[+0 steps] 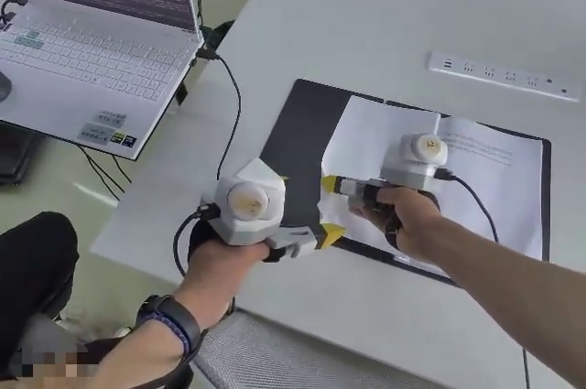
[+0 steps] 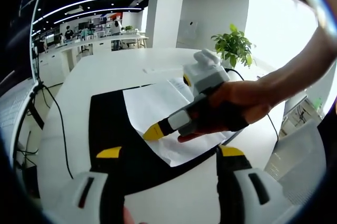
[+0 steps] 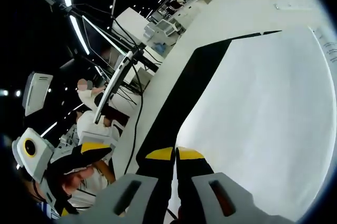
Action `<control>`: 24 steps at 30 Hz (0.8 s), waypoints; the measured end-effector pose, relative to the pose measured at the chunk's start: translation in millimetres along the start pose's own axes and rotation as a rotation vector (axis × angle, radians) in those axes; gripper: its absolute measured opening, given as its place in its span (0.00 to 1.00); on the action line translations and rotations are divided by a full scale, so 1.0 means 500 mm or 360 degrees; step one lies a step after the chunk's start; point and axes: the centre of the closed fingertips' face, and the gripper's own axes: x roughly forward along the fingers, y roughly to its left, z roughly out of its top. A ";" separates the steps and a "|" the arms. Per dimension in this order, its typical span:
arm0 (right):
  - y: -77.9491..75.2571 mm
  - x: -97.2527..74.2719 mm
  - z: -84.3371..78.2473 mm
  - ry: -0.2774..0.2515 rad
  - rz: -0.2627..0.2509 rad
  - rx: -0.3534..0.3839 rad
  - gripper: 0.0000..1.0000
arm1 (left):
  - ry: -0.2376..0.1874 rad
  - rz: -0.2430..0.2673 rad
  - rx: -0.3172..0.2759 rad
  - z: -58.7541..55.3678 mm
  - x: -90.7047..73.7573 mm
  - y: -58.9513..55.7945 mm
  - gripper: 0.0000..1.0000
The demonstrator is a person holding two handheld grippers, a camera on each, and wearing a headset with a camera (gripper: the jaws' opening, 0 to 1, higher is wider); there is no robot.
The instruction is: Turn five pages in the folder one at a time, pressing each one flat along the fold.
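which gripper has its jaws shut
The right gripper, at the edge of the page: its jaws meet, while those of the left gripper stand wide apart.

two hand-held grippers (image 1: 322, 236) (image 1: 330, 185), one folder (image 1: 298, 133), one laptop (image 1: 92, 50), one power strip (image 1: 504, 76)

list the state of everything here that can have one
folder: open, lying flat
page: partly lifted, its edge pinched, not yet pressed flat
right gripper: jaws shut on the page edge
left gripper: jaws open, holding nothing
laptop: lid open, screen lit
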 end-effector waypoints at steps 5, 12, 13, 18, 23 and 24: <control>-0.015 0.007 -0.002 0.0010 -0.0018 0.0015 0.00 | 0.0017 0.0011 -0.0017 -0.012 0.002 0.002 0.70; -0.019 0.014 -0.021 0.0026 -0.0043 0.0050 0.00 | 0.0017 0.0022 -0.0035 -0.016 0.000 0.003 0.70; -0.020 0.017 -0.023 0.0032 -0.0046 0.0048 0.00 | 0.0018 0.0024 -0.0032 -0.017 0.000 0.004 0.70; -0.024 0.022 -0.020 0.0041 -0.0056 0.0017 0.03 | 0.0025 0.0035 -0.0023 -0.018 -0.005 0.013 0.69; -0.019 0.020 -0.017 0.0028 -0.0053 0.0037 0.06 | 0.0025 0.0047 -0.0023 -0.017 -0.010 0.022 0.69; -0.018 0.020 -0.017 0.0026 -0.0051 0.0044 0.07 | 0.0025 0.0047 -0.0021 -0.017 -0.011 0.024 0.69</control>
